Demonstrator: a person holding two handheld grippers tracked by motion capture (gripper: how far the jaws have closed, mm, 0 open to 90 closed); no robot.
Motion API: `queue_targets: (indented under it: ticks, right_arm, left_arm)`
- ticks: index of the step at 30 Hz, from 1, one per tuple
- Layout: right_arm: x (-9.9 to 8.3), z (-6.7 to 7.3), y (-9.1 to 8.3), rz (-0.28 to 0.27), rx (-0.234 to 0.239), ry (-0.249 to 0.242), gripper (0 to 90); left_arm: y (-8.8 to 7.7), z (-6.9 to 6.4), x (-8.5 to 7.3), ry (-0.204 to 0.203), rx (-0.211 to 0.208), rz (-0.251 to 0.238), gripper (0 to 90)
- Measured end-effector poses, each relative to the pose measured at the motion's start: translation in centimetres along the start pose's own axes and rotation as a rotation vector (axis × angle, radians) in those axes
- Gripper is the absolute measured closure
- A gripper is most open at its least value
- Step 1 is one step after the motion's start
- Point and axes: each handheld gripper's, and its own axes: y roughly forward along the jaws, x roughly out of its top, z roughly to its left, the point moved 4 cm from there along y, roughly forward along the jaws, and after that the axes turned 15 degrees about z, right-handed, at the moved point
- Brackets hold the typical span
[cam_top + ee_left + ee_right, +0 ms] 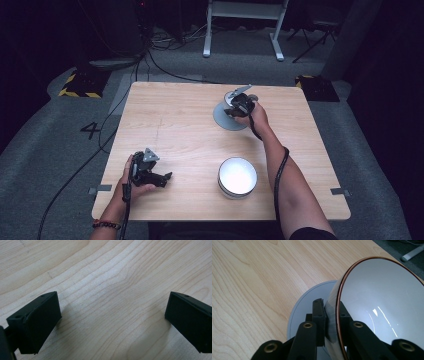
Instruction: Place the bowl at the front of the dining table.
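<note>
Pale wood table (pixel 190 125) — grey carpet (pixel 370 150)

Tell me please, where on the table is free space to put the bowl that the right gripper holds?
Free: the far-left wooden table corner, and the middle strip between the left gripper and the near white bowl. Also the right edge. Crowded: the far side, where the right gripper pinches the held bowl over the grey plate.

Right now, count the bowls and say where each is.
2. One white bowl stands on the table's near side; another bowl, tilted, is clamped by its rim in the right gripper above the grey plate.
</note>
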Motion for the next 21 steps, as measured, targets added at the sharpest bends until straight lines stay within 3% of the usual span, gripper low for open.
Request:
queue_targets:
  ticks: [6, 10, 18, 21]
  right_arm:
    - [-0.34, 0.36, 0.45, 0.002, 0.018, -0.006, 82.7]
    - [-0.31, 0.4, 0.5, 0.003, 0.02, -0.004, 82.6]
    - [-0.38, 0.67, 0.86, -0.012, 0.078, -0.01, 79.6]
    - [-0.35, 0.81, 0.61, -0.018, 0.073, 0.004, 80.1]
  left_arm:
    - [0.04, -0.1, -0.02, -0.005, -0.014, 0.002, 0.5]
    - [0.01, -0.01, 0.0, 0.0, 0.001, -0.001, 0.5]
    - [0.04, -0.1, -0.01, -0.004, -0.011, 0.001, 0.5]
    - [0.04, -0.11, -0.02, -0.005, -0.011, 0.001, 0.5]
